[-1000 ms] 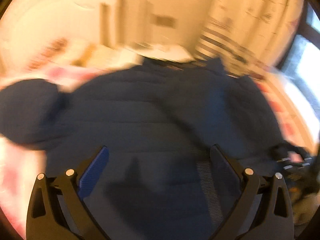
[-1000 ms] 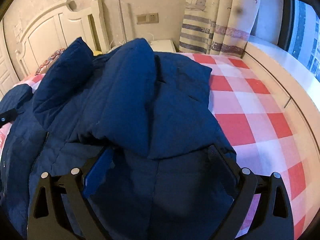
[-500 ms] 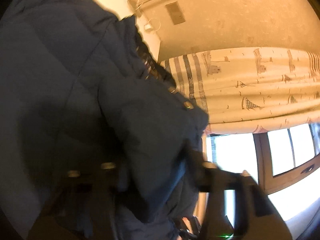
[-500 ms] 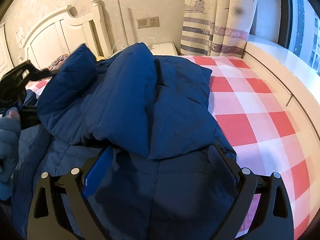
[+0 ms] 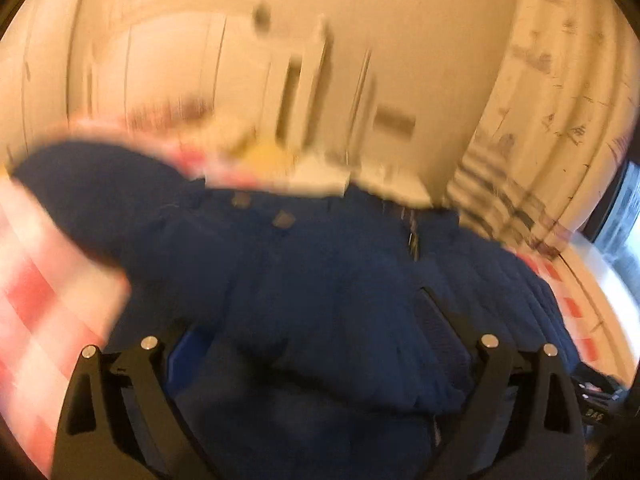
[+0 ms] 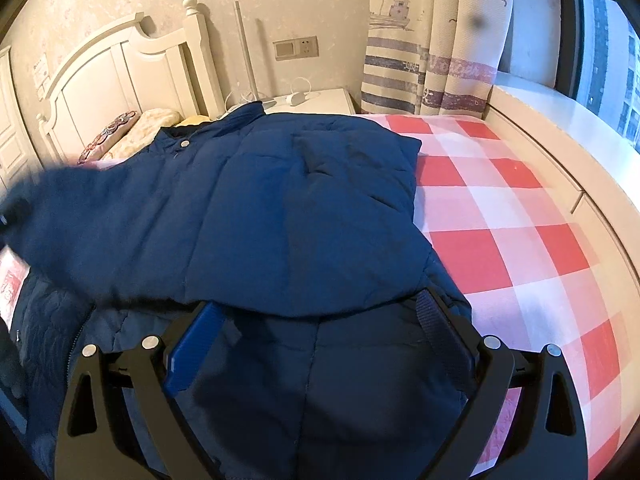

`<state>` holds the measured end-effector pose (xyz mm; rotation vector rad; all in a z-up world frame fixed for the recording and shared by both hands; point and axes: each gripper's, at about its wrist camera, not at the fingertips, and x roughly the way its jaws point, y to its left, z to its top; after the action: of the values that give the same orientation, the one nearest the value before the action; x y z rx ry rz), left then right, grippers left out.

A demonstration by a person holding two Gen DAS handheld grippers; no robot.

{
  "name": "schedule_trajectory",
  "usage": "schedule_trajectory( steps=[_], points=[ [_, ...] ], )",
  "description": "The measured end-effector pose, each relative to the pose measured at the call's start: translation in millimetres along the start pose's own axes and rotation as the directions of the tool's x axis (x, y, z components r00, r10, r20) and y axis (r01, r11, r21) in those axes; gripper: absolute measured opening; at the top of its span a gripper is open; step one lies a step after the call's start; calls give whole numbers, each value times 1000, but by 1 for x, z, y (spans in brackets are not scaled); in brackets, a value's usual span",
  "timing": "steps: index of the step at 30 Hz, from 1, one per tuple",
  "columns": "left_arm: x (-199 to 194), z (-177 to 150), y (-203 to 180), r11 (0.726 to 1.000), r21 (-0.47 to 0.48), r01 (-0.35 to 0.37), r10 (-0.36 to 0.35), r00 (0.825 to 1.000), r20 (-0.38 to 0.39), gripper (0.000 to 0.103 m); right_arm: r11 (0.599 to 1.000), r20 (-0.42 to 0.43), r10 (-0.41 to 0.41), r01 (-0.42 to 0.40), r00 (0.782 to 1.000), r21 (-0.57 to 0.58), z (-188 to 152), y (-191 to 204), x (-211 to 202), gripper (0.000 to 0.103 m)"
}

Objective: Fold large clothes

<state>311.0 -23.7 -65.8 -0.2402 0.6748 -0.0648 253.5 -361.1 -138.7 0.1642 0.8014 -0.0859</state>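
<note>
A large navy-blue quilted padded jacket [image 6: 280, 208] is lying spread over a bed covered in a red, pink and white checked sheet [image 6: 500, 216], its collar end pointing toward the white wooden headboard [image 6: 112, 80] and its near hem running out of the bottom of both views. In the right wrist view one panel is lying folded across the body, and a blurred dark-blue sleeve [image 6: 52, 204] is smearing across the left edge, so its outline is hard to trace. The right gripper [image 6: 316, 316] is hanging over the near part of the jacket with its blue-padded fingers [image 6: 192, 348] standing wide; fabric is lying between them, but the pads do not appear to be pressing it, though the fold is covering their tips. The left wrist view is heavily motion-blurred: the left gripper [image 5: 308, 316] is spreading its fingers, with jacket cloth bunching between them and apparently not pinched. Two metal snaps [image 5: 260, 210] are showing only as grey smudges near the collar. A striped cream curtain [image 6: 432, 40] and a white bedside table [image 6: 316, 100] are standing behind the bed. The dark window [image 6: 600, 48] is being cut off at the right edge of the frame.
</note>
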Motion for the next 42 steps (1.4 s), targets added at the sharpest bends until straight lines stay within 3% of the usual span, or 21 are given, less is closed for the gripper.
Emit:
schedule_trajectory(
  steps=[2,4,6,9,10,11,12,13,14,16,17,19,21,25,27,30,34,36,38,39,42],
  points=[
    [14,4,19,997,-73,-25,17,995,-101,95,1000,3,-3,3,1000,-2,0,0,0,93],
    [11,4,43,986,-145,-83,67,992,-111,95,1000,3,-2,2,1000,-1,0,0,0,93],
    [-9,6,65,959,-245,-142,136,990,-42,95,1000,1,0,0,1000,1,0,-1,1,93],
    [-48,13,88,918,-340,-204,256,960,114,95,1000,0,0,0,1000,1,1,-1,1,93],
    [-57,18,88,921,-325,-217,281,945,165,95,1000,0,0,0,1000,1,0,-1,1,93],
    [-55,25,79,938,-276,-211,266,947,179,95,1000,0,0,0,1000,1,0,-1,1,93],
    [-49,31,66,959,-199,-200,235,957,171,95,1000,-1,0,0,1000,2,0,-1,1,93],
    [-36,35,47,982,-59,-181,188,972,139,95,1000,-1,0,0,1000,1,0,-1,1,93],
    [-25,33,25,982,56,-181,173,978,116,95,1000,-2,-1,1,1000,1,0,-1,2,93],
    [3,21,1,946,236,-223,207,974,91,95,1000,-4,-4,4,1000,-2,0,0,3,93],
    [16,14,-3,932,283,-226,215,974,70,95,1000,-3,-6,6,1000,-3,0,0,3,93],
    [54,-5,-1,918,352,-184,222,973,-69,95,1000,1,-5,5,1000,-4,0,0,2,93],
    [74,-6,7,919,356,-169,238,958,-161,98,1000,-1,4,-4,1000,1,-1,-1,2,93],
    [76,-3,23,949,294,-116,177,966,-189,101,998,-8,43,-42,999,50,-2,-13,-4,93],
    [76,-6,27,946,301,-122,182,966,-181,101,989,95,-29,15,995,147,-3,-26,-25,93],
    [74,-9,30,940,315,-133,196,965,-175,101,976,165,-31,-5,986,216,2,-35,-45,93],
    [64,-18,18,945,304,-123,182,967,-176,101,1000,145,-1,-2,989,21,19,9,-38,89],
    [62,-19,19,948,297,-117,174,969,-173,101,994,113,-3,15,994,-110,21,35,-22,82],
    [59,-18,21,952,285,-111,163,973,-164,101,984,-28,-38,33,999,-174,17,48,11,68],
    [57,-18,23,956,276,-103,151,976,-159,101,979,-113,-62,38,992,-201,13,53,28,68],
    [53,-16,28,965,249,-82,121,982,-144,101,977,-145,-80,49,986,-207,19,55,24,67]
  ],
)
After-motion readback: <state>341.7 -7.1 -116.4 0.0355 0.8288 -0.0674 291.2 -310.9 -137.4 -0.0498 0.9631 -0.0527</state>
